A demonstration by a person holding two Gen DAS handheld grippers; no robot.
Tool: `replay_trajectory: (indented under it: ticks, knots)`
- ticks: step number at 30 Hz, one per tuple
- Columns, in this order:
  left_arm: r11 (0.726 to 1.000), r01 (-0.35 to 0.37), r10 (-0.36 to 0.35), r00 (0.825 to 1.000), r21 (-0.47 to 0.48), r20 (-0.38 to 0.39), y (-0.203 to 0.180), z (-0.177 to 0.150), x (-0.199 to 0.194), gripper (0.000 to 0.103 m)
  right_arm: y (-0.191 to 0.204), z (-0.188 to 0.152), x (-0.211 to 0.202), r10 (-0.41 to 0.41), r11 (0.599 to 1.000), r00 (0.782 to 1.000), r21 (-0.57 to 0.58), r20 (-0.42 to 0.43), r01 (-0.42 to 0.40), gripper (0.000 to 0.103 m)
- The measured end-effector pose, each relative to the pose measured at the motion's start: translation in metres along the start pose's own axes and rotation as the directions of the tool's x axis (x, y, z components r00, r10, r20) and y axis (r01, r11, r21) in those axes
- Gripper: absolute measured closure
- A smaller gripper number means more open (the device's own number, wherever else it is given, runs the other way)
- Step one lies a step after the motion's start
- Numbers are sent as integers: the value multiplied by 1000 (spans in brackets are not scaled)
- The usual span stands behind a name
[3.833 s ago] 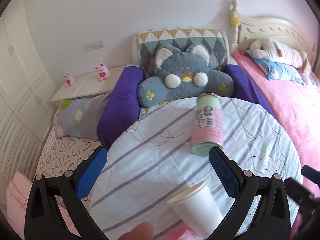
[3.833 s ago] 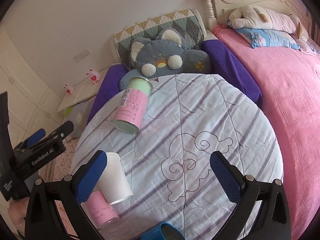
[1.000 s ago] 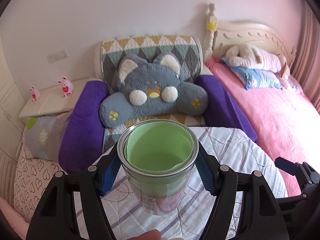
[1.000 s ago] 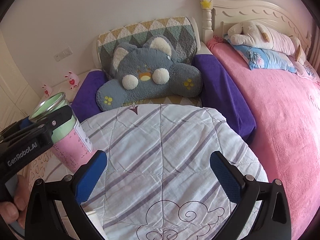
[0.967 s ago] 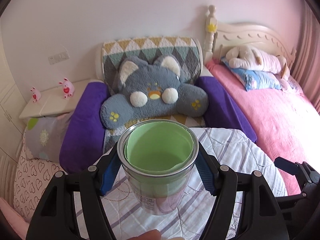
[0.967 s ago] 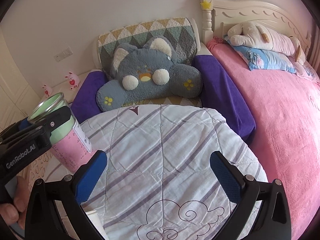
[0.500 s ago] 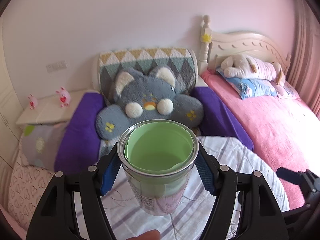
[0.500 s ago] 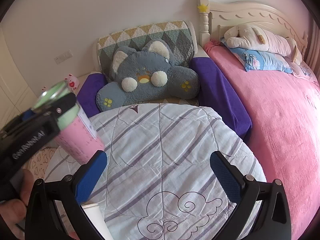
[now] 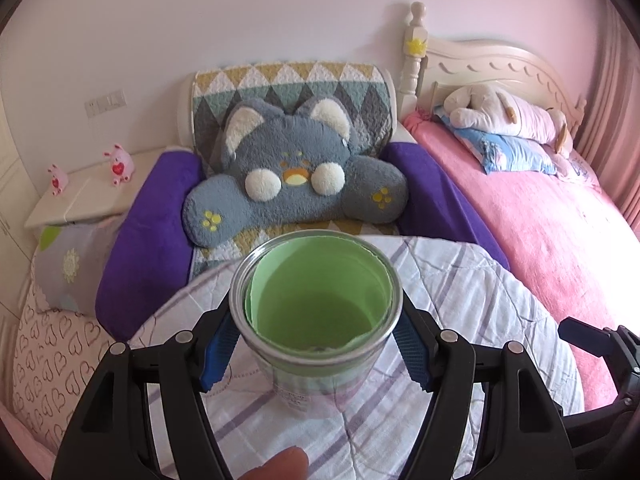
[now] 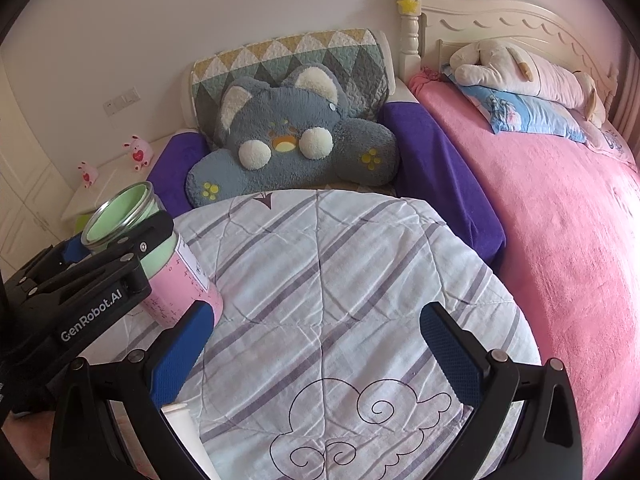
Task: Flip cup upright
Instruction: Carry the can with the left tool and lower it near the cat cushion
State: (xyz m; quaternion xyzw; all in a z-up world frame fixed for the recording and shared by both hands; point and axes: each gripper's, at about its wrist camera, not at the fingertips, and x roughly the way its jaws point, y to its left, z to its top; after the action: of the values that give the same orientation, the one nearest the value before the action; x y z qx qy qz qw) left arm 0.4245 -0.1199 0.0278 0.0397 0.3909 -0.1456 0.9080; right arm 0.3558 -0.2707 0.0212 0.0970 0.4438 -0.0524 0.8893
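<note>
The cup [image 9: 316, 312] is a clear glass tumbler with a green and pink paper lining. My left gripper [image 9: 314, 350] is shut on it near the rim. The cup stands mouth up, and its base looks close to or on the striped quilt [image 9: 460, 300]. In the right wrist view the cup [image 10: 160, 264] is at the left, nearly upright and leaning slightly, held by the left gripper [image 10: 132, 248]. My right gripper [image 10: 316, 344] is open and empty over the quilt [image 10: 340, 264], to the right of the cup.
A white paper cup [image 10: 188, 436] lies at the lower left of the right wrist view. A grey cat cushion [image 9: 292, 184] and purple bolsters [image 9: 148, 232] lie behind the quilt. A pink bed [image 10: 560, 208] is to the right. A white nightstand [image 9: 80, 200] is to the left.
The left gripper has turned the cup from lying on the quilt to mouth up and lowered it toward the quilt. The right gripper has stayed open and nearly still.
</note>
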Motion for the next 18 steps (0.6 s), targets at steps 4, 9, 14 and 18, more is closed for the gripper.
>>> replay_trajectory:
  ticks: [4,9,14,18]
  knots:
    - [1000,-2,2,1000,-1,-11,2,-4,1,32,0,-2,0,5,1000,1000,1,-7,-5,0]
    - [1000,-6,6,1000,2,-20,1,-4,-3,32,-3,-4,-4,-4,1000,1000,6,-4,4,0]
    - [1000,-19,19,1000,13,-4,-1,-6,-11,21,-4,-3,-5,-11,1000,1000,2,-4,11,0]
    - [1000,-16,16,1000,12,8,0,-4,-16,11,-4,-5,-4,-11,1000,1000,1,-9,11,0]
